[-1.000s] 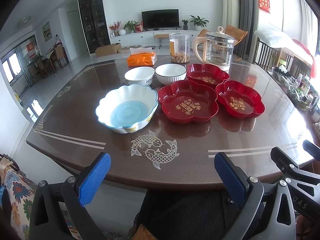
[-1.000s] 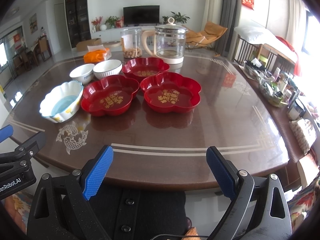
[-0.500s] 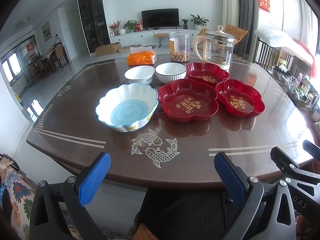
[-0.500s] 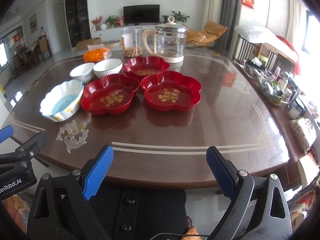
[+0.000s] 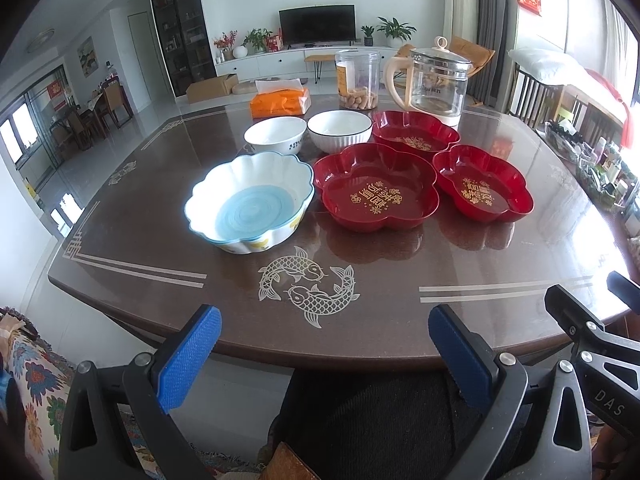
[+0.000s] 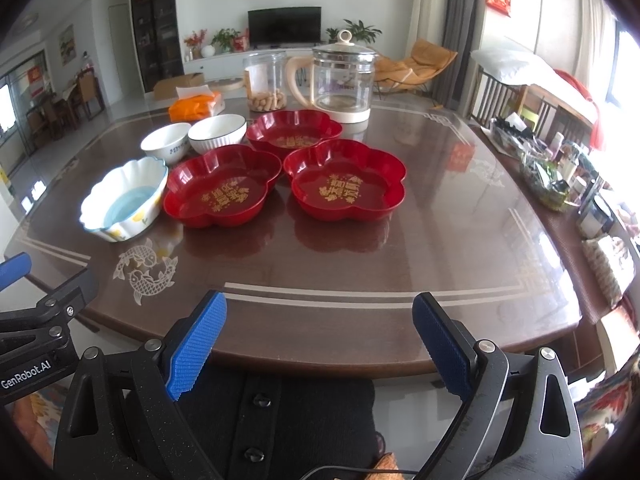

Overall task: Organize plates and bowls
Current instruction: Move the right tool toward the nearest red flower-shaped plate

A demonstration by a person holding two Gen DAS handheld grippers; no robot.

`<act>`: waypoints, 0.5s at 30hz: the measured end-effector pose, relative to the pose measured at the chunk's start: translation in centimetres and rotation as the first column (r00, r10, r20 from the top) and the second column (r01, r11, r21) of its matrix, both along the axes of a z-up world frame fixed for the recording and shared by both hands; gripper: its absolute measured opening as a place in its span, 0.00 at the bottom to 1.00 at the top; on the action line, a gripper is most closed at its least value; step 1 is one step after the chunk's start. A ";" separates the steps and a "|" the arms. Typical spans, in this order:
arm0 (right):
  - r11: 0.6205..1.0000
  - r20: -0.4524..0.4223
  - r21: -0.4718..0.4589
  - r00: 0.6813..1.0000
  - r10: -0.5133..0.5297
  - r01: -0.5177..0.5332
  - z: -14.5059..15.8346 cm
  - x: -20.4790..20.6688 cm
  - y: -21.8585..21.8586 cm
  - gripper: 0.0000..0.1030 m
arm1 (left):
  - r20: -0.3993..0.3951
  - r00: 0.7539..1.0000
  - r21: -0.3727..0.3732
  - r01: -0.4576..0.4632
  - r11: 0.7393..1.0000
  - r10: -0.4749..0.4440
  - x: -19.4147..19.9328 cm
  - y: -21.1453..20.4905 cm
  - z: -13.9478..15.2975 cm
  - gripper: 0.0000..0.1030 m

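The brown table (image 5: 500,264) filled both views, its curved near edge running just ahead of both grippers, with a wide bare band of top between that edge and the dishes. The left gripper (image 5: 324,344) hung off the near edge at 6 o'clock, jaws wide apart and empty. The right gripper (image 6: 320,334) hung likewise, jaws spread, holding nothing. Three red flower plates (image 5: 374,188) clustered at centre, rims nearly touching. A scalloped blue-bottomed bowl (image 5: 250,202) sat just beside them at 9 o'clock. Two white bowls (image 5: 276,134) stood behind at 11 o'clock. Toward 12 o'clock stood a glass kettle (image 5: 434,80), a clear jar (image 5: 357,78) and an orange tissue pack (image 5: 280,102).
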State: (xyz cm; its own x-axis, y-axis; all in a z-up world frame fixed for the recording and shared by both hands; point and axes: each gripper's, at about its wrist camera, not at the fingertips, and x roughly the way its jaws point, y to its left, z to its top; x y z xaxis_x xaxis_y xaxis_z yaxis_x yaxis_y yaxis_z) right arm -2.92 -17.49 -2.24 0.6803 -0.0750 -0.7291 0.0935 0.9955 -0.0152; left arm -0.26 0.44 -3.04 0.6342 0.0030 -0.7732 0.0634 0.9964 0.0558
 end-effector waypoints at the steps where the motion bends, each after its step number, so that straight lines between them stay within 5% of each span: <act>1: 1.000 0.003 0.006 1.000 0.008 -0.008 0.0 0.0 0.0 0.93 | -0.013 1.000 -0.001 -0.002 1.000 0.002 0.3 0.1 -0.2 1.00; 10: 0.983 0.009 0.176 0.999 0.045 -0.046 -0.3 0.9 -1.3 0.93 | -0.153 0.987 -0.131 0.028 0.991 -0.048 2.5 1.2 -2.6 1.00; 15: 0.910 -0.029 0.405 0.993 0.111 -0.089 -1.7 2.6 -2.9 0.93 | -0.180 0.982 -0.160 0.021 0.987 -0.051 4.4 1.6 -2.8 1.00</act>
